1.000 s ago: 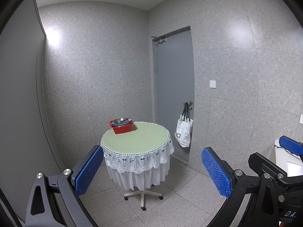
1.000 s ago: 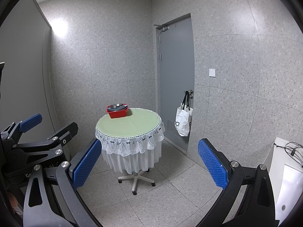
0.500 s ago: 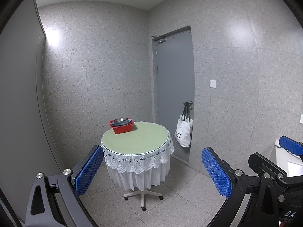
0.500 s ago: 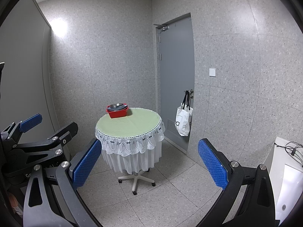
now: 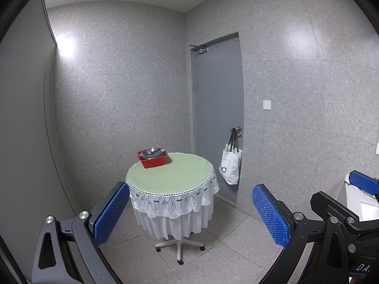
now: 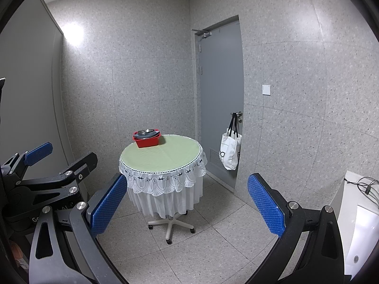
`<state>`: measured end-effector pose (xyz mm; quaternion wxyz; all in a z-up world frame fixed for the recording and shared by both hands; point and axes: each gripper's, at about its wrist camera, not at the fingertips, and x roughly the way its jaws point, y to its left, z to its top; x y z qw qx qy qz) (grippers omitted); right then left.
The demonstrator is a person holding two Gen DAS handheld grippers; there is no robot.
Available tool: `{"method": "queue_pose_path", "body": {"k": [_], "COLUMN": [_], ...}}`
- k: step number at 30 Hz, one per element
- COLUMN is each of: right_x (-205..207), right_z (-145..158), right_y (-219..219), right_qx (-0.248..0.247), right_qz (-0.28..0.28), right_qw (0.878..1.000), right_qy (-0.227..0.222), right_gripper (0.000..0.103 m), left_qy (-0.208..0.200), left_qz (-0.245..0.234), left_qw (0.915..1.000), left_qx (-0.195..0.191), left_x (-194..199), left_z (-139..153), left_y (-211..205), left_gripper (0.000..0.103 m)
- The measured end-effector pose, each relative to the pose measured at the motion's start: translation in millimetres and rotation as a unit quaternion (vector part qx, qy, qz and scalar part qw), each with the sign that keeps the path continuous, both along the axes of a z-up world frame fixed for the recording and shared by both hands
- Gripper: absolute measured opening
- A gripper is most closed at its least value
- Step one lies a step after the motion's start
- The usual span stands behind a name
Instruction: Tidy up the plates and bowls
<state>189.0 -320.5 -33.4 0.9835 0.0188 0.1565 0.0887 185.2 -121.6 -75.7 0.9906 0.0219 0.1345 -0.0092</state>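
Left gripper (image 5: 189, 209): jaws spread wide, holding nothing. Right gripper (image 6: 187, 203): jaws spread wide, holding nothing. Both are well apart from the round table (image 5: 175, 177). The red tub (image 5: 152, 160) sits at the table's far left edge. It contains stacked dishes (image 5: 151, 152), apparently a metal bowl on grey plates; detail is too small to confirm.

I see a small round table (image 5: 175, 177) well ahead of me, standing on a white wheeled pedestal base (image 5: 179, 246) on the pale tiled floor (image 5: 213, 255); a light green cloth with a white lace skirt (image 5: 173, 203) covers its top; a red tub (image 5: 152, 161) sits on the cloth near the far left edge, with grey dishes (image 5: 151, 152) stacked inside it; from the right wrist view the same tub (image 6: 146, 140) sits at the table's (image 6: 163, 156) back left.
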Motion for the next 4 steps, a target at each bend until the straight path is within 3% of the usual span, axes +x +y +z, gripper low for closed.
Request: {"method": "queue_pose_path", "body": {"k": [4], "right_x": [6.3], "right_z": [-2.5], "right_y": [1.7], "right_qx": [0.001], "right_qz": [0.000], "right_qw": [1.000], "right_qy": [0.002], "right_gripper": [0.103], "left_qy": [0.001], "left_qz": [0.000], "left_qw": [1.0000], "left_qx": [0.001], "left_x": [6.4], "left_z": [-0.7], "left_y": [0.0], "left_gripper": [0.103]}}
